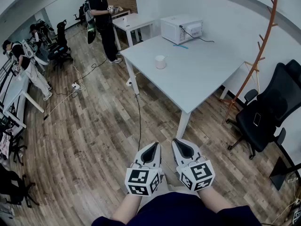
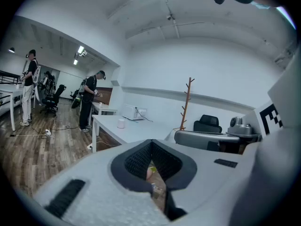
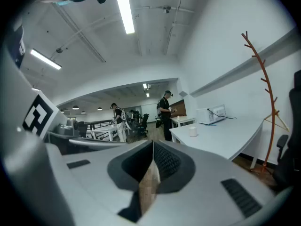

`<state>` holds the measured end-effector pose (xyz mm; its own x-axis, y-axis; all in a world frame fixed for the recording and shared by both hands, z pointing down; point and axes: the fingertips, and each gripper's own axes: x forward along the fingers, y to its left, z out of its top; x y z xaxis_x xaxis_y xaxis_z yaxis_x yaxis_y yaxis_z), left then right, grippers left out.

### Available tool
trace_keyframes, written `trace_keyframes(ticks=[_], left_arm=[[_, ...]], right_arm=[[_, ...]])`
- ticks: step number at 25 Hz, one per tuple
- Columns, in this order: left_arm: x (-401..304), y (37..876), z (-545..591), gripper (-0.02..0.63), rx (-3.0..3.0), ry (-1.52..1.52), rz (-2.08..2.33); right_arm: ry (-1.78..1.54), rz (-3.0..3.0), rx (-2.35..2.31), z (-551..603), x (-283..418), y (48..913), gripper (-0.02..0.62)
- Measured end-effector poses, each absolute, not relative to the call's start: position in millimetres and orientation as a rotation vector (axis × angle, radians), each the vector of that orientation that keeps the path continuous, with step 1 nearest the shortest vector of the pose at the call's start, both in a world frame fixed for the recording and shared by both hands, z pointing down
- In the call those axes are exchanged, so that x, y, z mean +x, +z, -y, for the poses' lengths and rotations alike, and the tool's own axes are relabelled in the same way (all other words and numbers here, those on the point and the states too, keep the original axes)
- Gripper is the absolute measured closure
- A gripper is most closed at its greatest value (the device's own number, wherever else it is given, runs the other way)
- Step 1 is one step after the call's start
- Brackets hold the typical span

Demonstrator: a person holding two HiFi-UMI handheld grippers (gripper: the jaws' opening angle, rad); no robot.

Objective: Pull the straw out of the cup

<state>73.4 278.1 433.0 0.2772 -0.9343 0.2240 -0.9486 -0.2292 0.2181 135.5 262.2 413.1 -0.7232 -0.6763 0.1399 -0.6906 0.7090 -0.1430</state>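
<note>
The white table [image 1: 207,74] bears a cup [image 1: 161,61], far from both hand-held grippers [image 1: 151,152] [image 1: 183,149].

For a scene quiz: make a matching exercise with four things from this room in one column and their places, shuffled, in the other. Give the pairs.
Things:
1. white cup
2. microwave
3. black office chair
4. coat stand

Places:
A. far corner of the white table
B. on the floor at the far right
C. on the table, nearer than the microwave
D. between table and chair

Pairs: 1-C, 2-A, 3-B, 4-D
</note>
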Motion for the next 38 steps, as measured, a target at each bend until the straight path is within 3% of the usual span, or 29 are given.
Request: trace_keyframes(ticks=[20,38], left_arm=[[75.9,434.4,-280.0,0.591,2.242,0.069,1.706],[49.7,443.3,-190.0,0.591,2.245,0.053,1.658]], right_arm=[[0.330,2.866,1.103,-267.2,134.4,412.4,0.561],[0.341,2.828,1.140,-183.4,112.5,420.8,0.561]])
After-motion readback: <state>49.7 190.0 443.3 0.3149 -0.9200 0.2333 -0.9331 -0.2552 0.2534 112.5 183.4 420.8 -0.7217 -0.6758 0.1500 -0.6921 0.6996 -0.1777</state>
